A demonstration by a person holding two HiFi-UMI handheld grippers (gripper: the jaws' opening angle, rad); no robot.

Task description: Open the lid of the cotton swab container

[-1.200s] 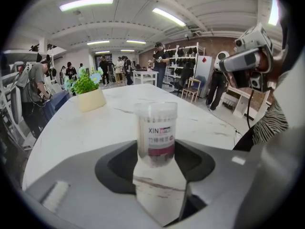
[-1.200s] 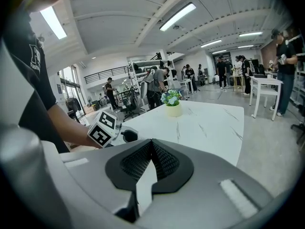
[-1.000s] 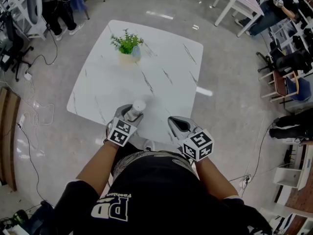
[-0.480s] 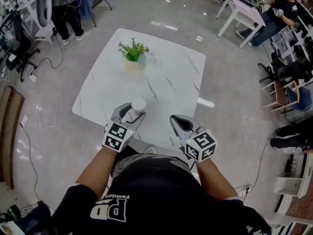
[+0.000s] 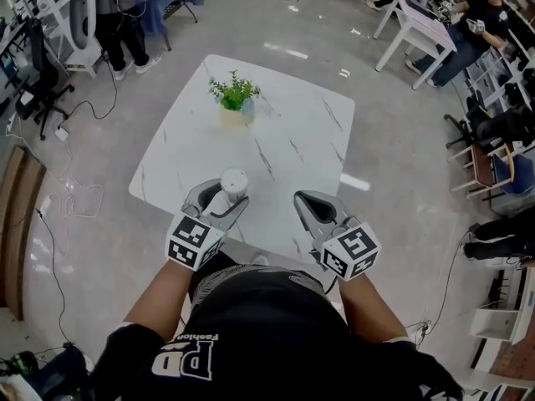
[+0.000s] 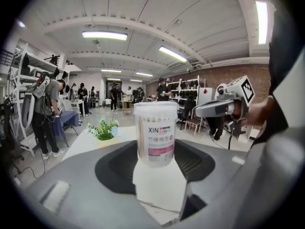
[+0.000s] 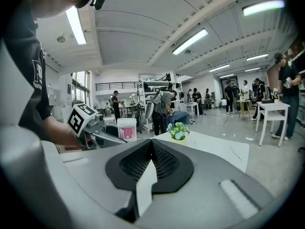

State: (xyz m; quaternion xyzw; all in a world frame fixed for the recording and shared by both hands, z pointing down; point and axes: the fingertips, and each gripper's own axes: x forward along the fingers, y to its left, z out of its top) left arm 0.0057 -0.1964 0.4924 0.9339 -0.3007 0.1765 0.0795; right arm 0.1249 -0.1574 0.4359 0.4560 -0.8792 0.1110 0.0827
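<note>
1. Nearest of all, the person's black shirt (image 5: 251, 332) fills the near edge of the head view, and both forearms reach out from it.
2. Just beyond, the left gripper (image 5: 219, 203) has its fingers pinching the cotton swab container (image 5: 233, 184) low on its body, one finger on each side, and holds it upright.
3. The container is a pale translucent tub with a pink-banded label. Its white lid (image 5: 235, 175) sits closed on top. It is over the near part of the bench (image 5: 292, 132), a little left of the person's middle.
4. The right gripper (image 5: 306, 202) has its fingers pressed together with nothing between them. It sits to the right of the container, apart from it, and about as near as the left one.
5. The bench is a white marbled slab with rounded corners.
6. A small potted plant (image 5: 235, 97) stands toward the bench's far side, left of centre, well apart from the container.
7. Loose cables (image 5: 58, 199) trail over the grey floor to the left of the bench.
8. Farthest off, people stand (image 5: 117, 15) at the far left and another sits (image 5: 476, 15) at the far right.
</note>
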